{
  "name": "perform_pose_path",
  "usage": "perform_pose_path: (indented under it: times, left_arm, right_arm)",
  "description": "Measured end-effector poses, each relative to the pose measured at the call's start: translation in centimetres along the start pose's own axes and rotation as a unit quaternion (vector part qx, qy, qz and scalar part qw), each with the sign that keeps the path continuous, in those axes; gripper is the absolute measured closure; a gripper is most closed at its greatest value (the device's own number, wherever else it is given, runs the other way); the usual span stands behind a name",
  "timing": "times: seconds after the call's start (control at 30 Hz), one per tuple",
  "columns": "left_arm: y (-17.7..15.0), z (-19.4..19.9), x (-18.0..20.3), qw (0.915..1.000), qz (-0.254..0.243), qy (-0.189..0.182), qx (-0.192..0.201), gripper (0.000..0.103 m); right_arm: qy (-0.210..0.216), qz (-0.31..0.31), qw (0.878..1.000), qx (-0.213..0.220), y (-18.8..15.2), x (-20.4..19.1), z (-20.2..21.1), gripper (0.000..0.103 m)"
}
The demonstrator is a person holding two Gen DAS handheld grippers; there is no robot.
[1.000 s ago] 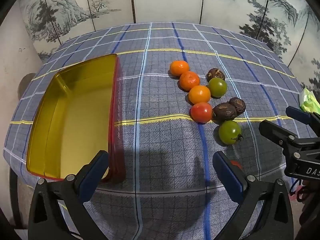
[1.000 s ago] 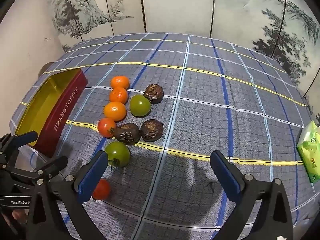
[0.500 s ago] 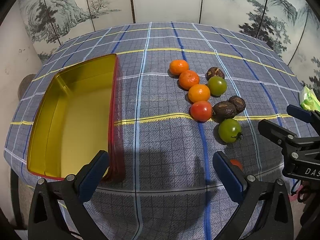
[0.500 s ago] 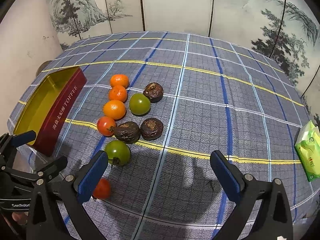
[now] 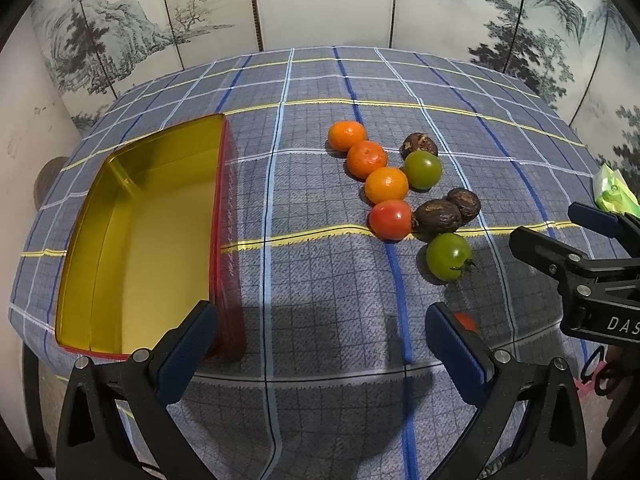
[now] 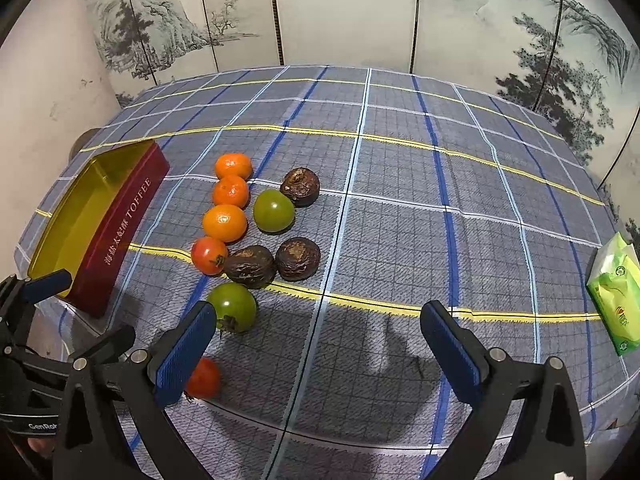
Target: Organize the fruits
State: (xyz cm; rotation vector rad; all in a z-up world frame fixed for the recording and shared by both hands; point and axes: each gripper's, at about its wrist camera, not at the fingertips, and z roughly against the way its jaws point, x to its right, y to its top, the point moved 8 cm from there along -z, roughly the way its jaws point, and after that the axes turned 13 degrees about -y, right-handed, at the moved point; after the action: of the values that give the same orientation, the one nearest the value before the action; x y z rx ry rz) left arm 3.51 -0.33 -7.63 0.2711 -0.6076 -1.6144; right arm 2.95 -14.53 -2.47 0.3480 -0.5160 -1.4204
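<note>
Nine fruits lie on the plaid cloth [image 6: 400,200], all to the right of the tin [image 5: 100,240]: three oranges [image 5: 366,159] in a line, a red tomato [image 5: 390,219] at the line's near end, three brown fruits [image 5: 437,216] and two green tomatoes [image 5: 448,256] beyond them. A small red tomato [image 6: 203,378] sits apart, nearest the edge. The tin holds nothing. The left gripper [image 5: 320,344] and right gripper [image 6: 318,340] both hover above the cloth, fingers spread wide, gripping nothing.
</note>
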Motion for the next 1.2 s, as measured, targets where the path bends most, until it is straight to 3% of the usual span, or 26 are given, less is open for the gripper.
perform_pose_path:
  times: [1.2]
  left_arm:
    - [-0.2,-0.1,0.2,1.0000,-0.004,0.001,-0.006,0.001]
  right_arm:
    - [0.004,0.010,1.000,-0.013,-1.0,-0.2,-0.2,0.001]
